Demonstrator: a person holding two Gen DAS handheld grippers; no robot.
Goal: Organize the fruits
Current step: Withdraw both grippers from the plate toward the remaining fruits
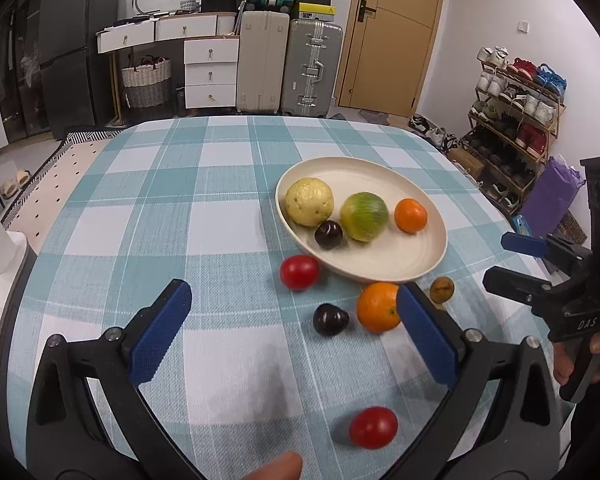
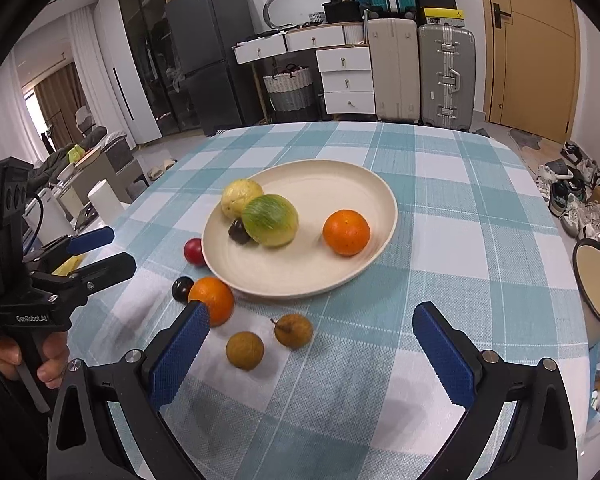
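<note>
Both tools stand wide open and empty above the checked tabletop (image 1: 220, 208): left tool (image 1: 296, 332), right tool (image 2: 312, 356). The cream plate (image 2: 340, 184) holds a yellow fruit (image 2: 241, 197), a green fruit (image 2: 271, 221), a dark plum (image 2: 238, 232) and a small orange (image 2: 346, 232). Loose on the cloth near its rim: two red tomatoes (image 1: 299, 272), a second plum (image 1: 330, 319), a second orange (image 1: 376, 307) and two brown longans (image 2: 245, 350).
</note>
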